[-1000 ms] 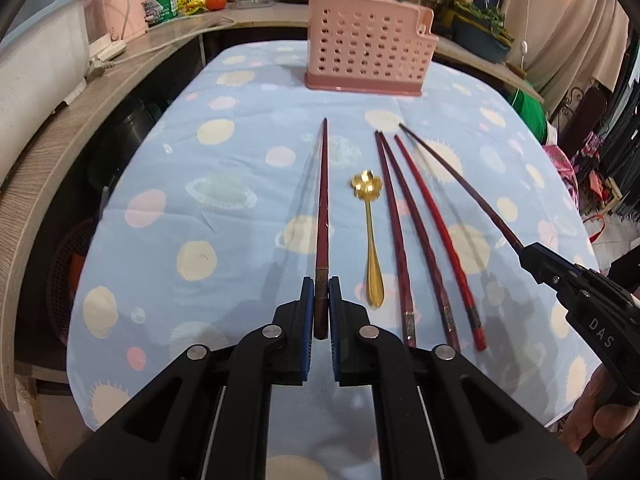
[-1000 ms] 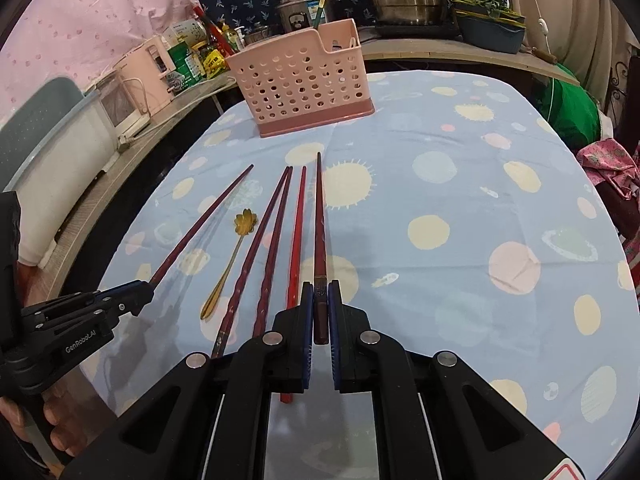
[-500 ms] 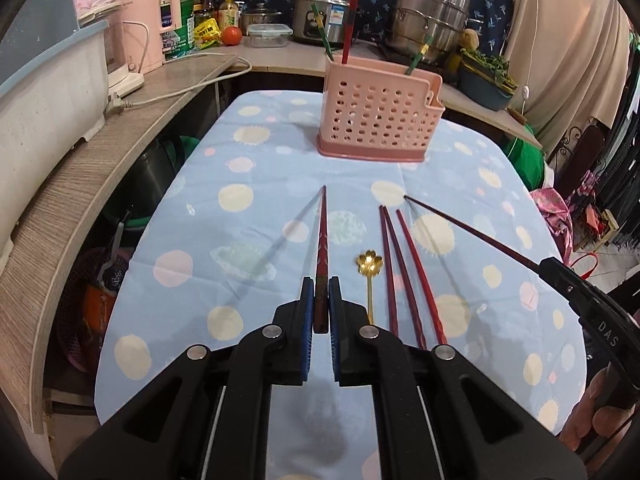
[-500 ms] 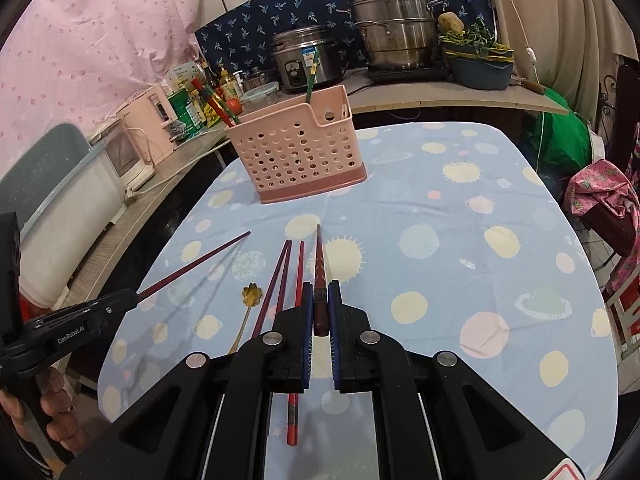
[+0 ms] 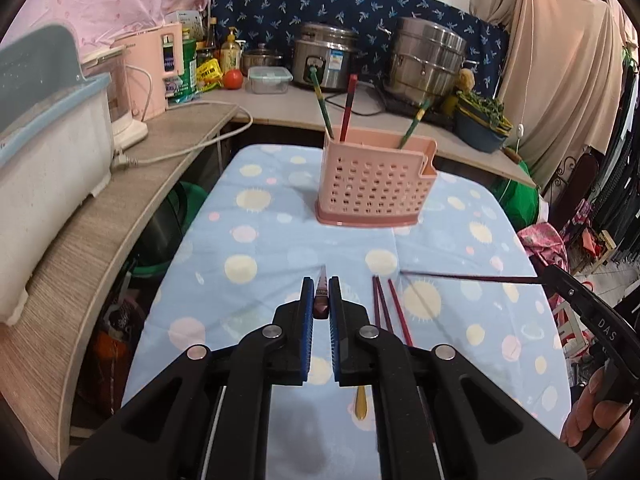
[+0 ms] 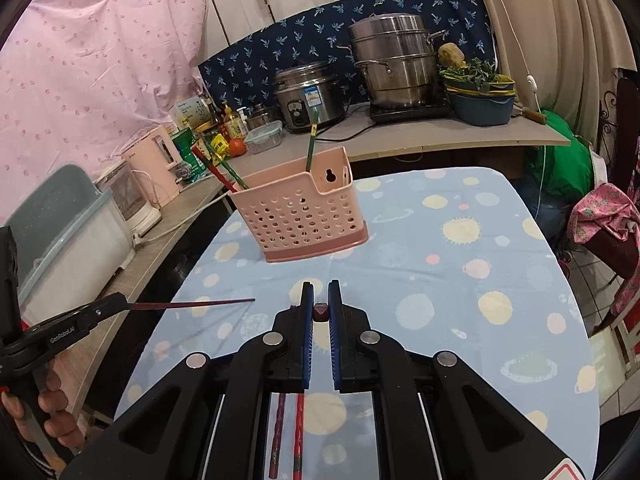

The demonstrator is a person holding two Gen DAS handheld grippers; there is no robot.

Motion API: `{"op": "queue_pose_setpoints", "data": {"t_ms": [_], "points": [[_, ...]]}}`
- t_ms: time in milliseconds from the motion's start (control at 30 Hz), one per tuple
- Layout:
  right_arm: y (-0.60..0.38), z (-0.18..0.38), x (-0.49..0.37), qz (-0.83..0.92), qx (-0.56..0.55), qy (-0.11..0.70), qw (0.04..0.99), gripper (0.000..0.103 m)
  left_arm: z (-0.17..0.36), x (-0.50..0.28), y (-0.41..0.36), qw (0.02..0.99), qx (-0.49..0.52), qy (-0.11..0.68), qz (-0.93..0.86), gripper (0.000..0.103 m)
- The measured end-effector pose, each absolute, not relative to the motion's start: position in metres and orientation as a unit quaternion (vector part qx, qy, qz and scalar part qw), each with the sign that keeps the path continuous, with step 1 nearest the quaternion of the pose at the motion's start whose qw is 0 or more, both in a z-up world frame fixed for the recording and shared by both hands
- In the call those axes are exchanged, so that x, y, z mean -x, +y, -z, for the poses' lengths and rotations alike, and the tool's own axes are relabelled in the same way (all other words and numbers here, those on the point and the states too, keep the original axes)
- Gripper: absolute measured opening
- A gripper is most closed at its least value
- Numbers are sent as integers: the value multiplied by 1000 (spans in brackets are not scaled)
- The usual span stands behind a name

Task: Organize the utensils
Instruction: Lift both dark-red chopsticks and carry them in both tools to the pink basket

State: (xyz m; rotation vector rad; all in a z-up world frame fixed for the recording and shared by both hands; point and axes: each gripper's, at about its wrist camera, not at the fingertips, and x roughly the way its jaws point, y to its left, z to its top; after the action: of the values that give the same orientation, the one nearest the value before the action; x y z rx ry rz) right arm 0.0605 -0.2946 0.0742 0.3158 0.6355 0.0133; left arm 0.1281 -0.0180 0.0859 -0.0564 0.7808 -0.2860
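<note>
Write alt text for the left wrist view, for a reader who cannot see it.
The left gripper is shut on a dark red chopstick above a pale blue spotted tablecloth. Ahead stands a pink perforated plastic utensil basket holding three sticks. At right, the right gripper holds another dark red chopstick; two more lie below.

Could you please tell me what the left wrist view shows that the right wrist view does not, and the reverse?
Only the left wrist view shows the gold spoon on the cloth and the right gripper with its dark red chopstick. Only the right wrist view shows the left gripper with its chopstick. Both show the pink utensil basket holding three chopsticks, and two red chopsticks lying on the blue tablecloth.
</note>
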Motion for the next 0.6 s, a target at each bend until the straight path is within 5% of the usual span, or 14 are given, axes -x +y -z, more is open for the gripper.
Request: {"op": "queue_pose_setpoints", "data": {"t_ms": [600], "points": [[-315, -145, -111, -12, -167, 244, 955, 7, -165, -173, -36, 931, 49, 317, 173, 7]]}}
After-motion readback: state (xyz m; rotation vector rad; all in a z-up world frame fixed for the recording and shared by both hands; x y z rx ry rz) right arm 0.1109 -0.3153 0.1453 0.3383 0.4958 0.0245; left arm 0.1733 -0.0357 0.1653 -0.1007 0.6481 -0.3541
